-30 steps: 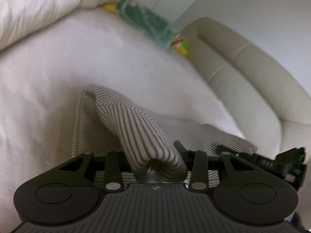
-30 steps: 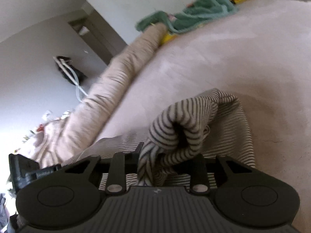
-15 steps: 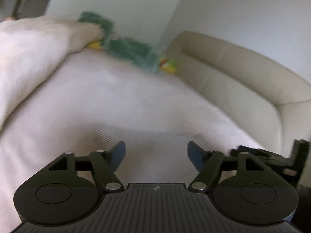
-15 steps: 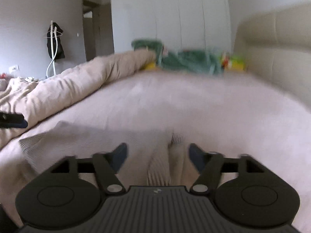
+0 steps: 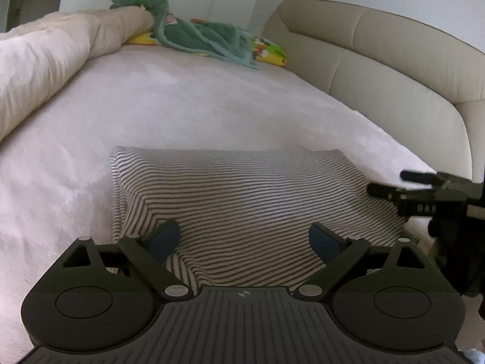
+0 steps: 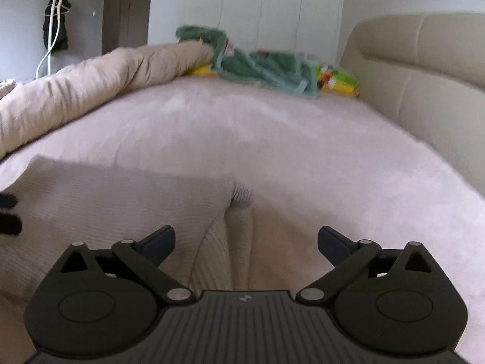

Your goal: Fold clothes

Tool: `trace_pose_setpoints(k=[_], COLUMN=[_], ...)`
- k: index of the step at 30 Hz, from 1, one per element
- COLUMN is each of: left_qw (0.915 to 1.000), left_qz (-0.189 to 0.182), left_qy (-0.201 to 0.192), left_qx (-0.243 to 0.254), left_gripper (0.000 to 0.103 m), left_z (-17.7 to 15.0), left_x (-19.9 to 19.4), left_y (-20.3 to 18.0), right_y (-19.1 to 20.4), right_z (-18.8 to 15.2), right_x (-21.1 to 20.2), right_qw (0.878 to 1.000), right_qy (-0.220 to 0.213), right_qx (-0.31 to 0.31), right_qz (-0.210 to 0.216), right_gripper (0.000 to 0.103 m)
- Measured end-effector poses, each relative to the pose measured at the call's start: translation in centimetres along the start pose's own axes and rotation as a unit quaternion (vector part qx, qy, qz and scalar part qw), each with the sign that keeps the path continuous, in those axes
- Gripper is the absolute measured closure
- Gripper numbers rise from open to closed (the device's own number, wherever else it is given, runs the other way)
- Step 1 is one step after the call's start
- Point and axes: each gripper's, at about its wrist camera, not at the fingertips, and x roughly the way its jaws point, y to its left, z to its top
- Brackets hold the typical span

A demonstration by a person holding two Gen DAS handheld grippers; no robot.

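Fold step looks just finished: striped garment (image 5: 242, 212) lies doubled on the near part of the bed (image 5: 182, 106), far fold edge running straight across, near edge under both tools.

Left gripper (image 5: 245, 239): jaws opening, wide apart, nothing pinched. Blue pads (image 5: 165, 238) hover just over the stripes, cloth below them, not between in a grip. Tool pitched down toward the bed, roughly level in roll.

Right gripper (image 6: 247, 241): jaws opening too, released. It sits over the garment's right end, where a layered edge (image 6: 239, 197) peeks out and a crease runs back toward the tool. Same downward pitch. Its body shows at the right edge of the left view (image 5: 424, 200), near the garment's right end.

Next move, my read: another fold across, or smooth and set aside. Either way both need to re-grip an edge. The right end is uneven, so square it first or the stack skews.

Farther: rolled beige duvet (image 5: 45, 54) along the bed's left side, green towel (image 5: 200, 36) over a yellow printed item (image 5: 269, 51) at the far edge, cream padded headboard (image 5: 379, 60) on the right side.
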Motion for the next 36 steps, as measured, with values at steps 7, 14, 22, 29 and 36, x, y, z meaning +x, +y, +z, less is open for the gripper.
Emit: trace_pose_setpoints(k=[7, 14, 22, 29, 36], left_qw=[1.0, 0.9996, 0.9955, 0.9874, 0.9764], left_qz=[-0.004, -0.026, -0.014, -0.077, -0.103], left_qy=[-0.002, -0.001, -0.055, 0.032, 0.033], left_qx=[-0.006, 0.01, -0.075, -0.134, -0.187], left_gripper=[0.007, 0.001, 0.002, 0.002, 0.002], left_z=[-0.1, -0.1, 1.1, -0.4, -1.4], left_x=[0.1, 0.1, -5.1, -2.3, -1.2], left_y=[0.3, 0.6, 5.1, 8.2, 8.9], right_y=[0.7, -0.8, -1.6, -2.3, -3.0], right_z=[-0.6, -1.3, -3.2, -3.3, -3.5], right_x=[3.2, 2.9, 1.4, 1.7, 2.0], right_qw=[0.998, 0.998, 0.999, 0.997, 0.995], right_qy=[0.055, 0.058, 0.019, 0.021, 0.027], right_qx=[-0.007, 0.024, 0.046, 0.068, 0.089], right_qz=[-0.027, 0.002, 0.006, 0.019, 0.036], right_gripper=[0.0, 0.0, 0.0, 0.0, 0.0])
